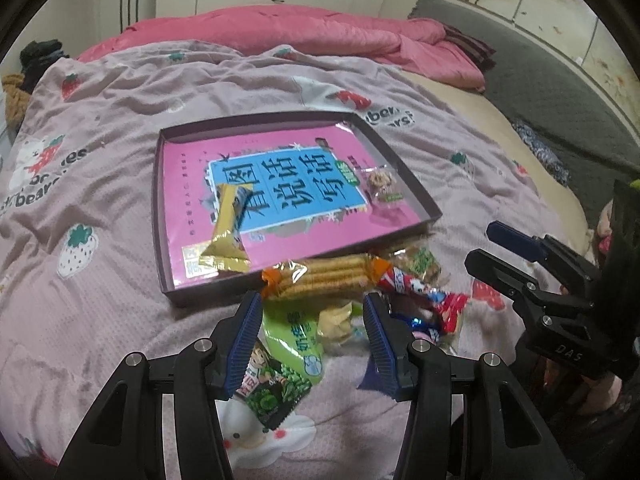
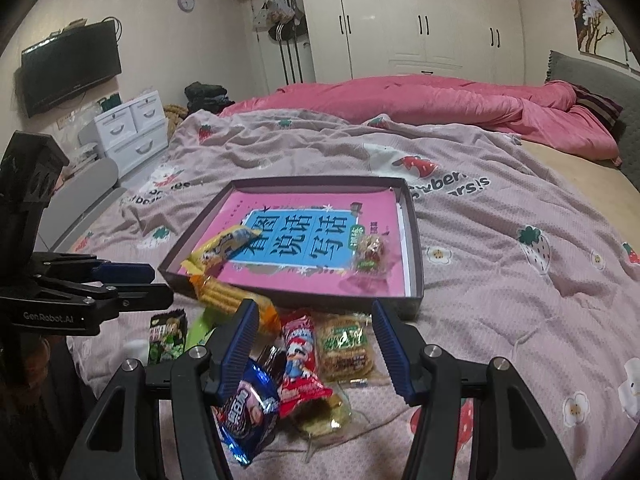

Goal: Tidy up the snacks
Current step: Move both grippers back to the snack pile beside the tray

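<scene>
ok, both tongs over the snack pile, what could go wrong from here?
1. The snacks overlap in a heap: the left tongs could catch the green packet and drag the orange-ended biscuit pack lying across it.
2. The right tongs hang open over the red packet and blue packet; a double pick is possible.
3. The tray sits on soft, wrinkled bedding and may tip.

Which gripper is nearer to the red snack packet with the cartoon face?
Right. The red snack packet lies between the open fingers of the right gripper, just below them. The left gripper hovers over the green packets to its left.
</scene>
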`<action>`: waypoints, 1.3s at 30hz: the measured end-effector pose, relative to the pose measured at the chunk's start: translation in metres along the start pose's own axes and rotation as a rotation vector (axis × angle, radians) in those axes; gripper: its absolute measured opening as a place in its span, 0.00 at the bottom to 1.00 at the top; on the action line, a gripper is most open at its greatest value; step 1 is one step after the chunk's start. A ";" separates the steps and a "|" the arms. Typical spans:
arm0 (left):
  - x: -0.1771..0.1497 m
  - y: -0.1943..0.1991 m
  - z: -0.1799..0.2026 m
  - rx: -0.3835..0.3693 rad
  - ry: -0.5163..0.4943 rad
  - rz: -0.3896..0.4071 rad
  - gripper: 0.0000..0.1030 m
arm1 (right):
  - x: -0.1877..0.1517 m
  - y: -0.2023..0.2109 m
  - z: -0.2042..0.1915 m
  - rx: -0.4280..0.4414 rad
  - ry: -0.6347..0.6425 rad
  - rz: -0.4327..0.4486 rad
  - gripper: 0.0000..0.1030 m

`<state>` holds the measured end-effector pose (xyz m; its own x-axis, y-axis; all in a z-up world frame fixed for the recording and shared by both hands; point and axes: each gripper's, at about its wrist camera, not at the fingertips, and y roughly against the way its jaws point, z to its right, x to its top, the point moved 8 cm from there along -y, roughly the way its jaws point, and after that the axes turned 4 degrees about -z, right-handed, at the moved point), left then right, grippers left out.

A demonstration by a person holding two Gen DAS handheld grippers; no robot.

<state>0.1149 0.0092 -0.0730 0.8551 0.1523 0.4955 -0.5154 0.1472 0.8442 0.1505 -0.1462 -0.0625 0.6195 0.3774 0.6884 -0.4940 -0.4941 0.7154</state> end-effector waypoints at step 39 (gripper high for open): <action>0.018 -0.046 -0.001 -0.031 -0.063 0.020 0.52 | -0.040 -0.063 -0.020 0.026 0.147 -0.226 0.29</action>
<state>0.1539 0.0064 -0.1034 0.8457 0.0939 0.5253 -0.5334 0.1752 0.8275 0.1446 -0.1143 -0.1330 0.6163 0.5889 0.5228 -0.3360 -0.4038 0.8509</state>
